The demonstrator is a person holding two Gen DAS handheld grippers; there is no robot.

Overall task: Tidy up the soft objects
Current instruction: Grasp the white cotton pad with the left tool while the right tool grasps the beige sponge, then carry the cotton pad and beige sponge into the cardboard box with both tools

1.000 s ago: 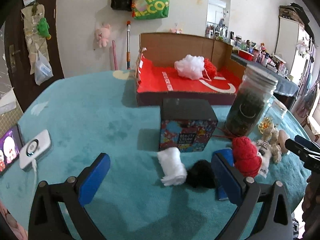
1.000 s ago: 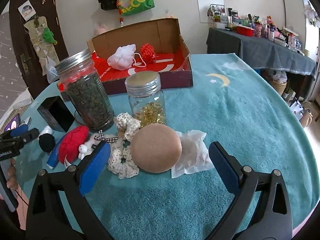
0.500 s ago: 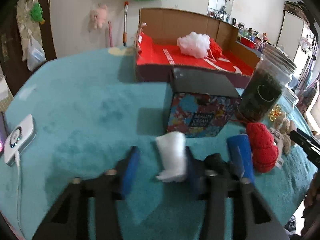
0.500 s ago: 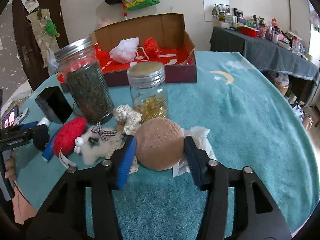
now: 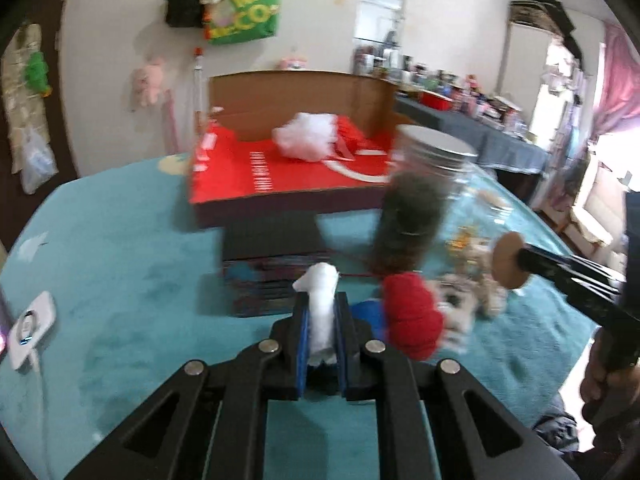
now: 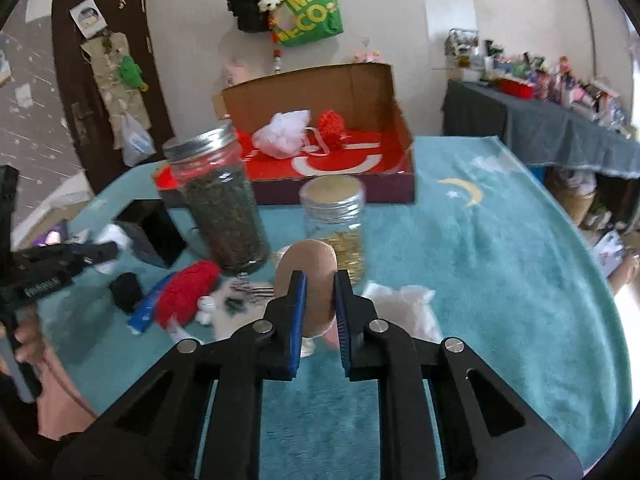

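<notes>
Tall jar (image 6: 222, 200) of dark leaves beside short glass jar (image 6: 335, 224), black box (image 6: 150, 232) nearby.

Ahead of the left gripper (image 5: 322, 316), a dark box (image 5: 276, 264) and tall jar (image 5: 416, 216) block the way. Bare cloth (image 6: 500, 248) lies right of the right gripper (image 6: 318, 304).

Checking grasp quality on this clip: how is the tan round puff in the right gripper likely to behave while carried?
The tan puff probably squashes easily: the right gripper pinches it narrow. It likely weighs little and looks fuzzy, so slipping seems unlikely. Being soft, it should survive a drop.
</notes>
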